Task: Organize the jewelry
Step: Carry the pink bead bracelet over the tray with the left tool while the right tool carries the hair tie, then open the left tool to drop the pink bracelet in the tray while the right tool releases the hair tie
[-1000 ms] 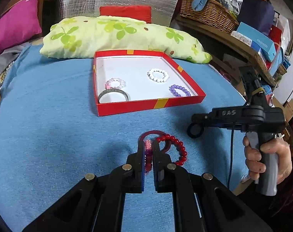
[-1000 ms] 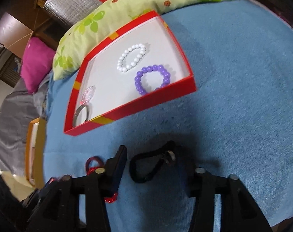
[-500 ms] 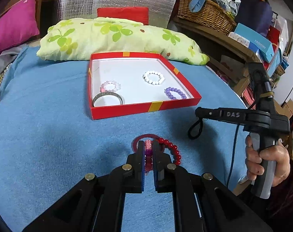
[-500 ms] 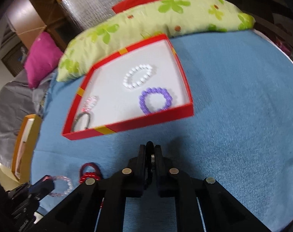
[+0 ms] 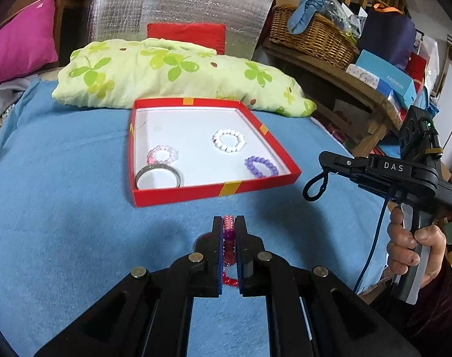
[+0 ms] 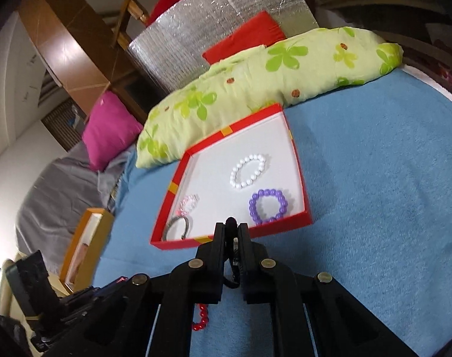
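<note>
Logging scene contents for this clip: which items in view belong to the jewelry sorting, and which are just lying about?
Job: red tray, white bracelet, purple bracelet, silver bangle, pink bracelet in left gripper, black cord in right gripper.

Lying about: green pillow, wicker basket, magenta cushion.

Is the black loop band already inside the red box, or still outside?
Outside. The black loop band hangs from the shut right gripper, beside the red box.

4 bracelets (image 5: 228,140) in 1 red box (image 5: 217,192), 2 claws (image 5: 229,223), 3 pillows (image 5: 178,73)
</note>
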A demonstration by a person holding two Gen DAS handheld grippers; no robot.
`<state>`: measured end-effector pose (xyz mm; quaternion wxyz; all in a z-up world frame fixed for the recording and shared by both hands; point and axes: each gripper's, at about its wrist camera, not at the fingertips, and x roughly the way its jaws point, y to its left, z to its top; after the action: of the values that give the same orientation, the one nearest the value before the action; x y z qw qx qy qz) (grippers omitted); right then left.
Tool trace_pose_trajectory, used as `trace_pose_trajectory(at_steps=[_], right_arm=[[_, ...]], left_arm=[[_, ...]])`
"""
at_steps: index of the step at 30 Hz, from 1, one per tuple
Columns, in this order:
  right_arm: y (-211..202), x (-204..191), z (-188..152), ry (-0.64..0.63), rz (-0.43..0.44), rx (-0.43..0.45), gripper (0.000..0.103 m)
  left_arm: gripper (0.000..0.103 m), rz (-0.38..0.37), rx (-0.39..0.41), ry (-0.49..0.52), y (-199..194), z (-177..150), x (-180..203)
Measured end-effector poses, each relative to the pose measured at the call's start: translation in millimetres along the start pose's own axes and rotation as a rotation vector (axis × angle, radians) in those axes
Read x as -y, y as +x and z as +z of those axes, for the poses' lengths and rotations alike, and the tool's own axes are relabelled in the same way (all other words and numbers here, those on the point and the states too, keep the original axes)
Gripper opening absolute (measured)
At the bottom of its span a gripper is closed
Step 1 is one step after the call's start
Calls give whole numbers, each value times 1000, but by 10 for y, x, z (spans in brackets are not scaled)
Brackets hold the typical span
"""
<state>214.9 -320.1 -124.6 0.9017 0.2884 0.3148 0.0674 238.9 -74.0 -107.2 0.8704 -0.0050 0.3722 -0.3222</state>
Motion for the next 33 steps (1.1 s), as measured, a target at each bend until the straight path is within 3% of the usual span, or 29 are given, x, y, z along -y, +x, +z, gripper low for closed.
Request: trace_pose_trajectory(at_steps=[8,18,25,33], right_arm=[[-66,182,125,101,87,10,9],[-65,176,174,104,93,19,9],[228,80,478,80,45,36,9],[961,-141,801,35,19,-28,9]], left_arm=[[7,-17,1,7,58,67,62],[8,-48,-10,15,87,111,107],[7,-80,10,-8,213,528,-15],[7,-30,14,-38,726,1087,-403]])
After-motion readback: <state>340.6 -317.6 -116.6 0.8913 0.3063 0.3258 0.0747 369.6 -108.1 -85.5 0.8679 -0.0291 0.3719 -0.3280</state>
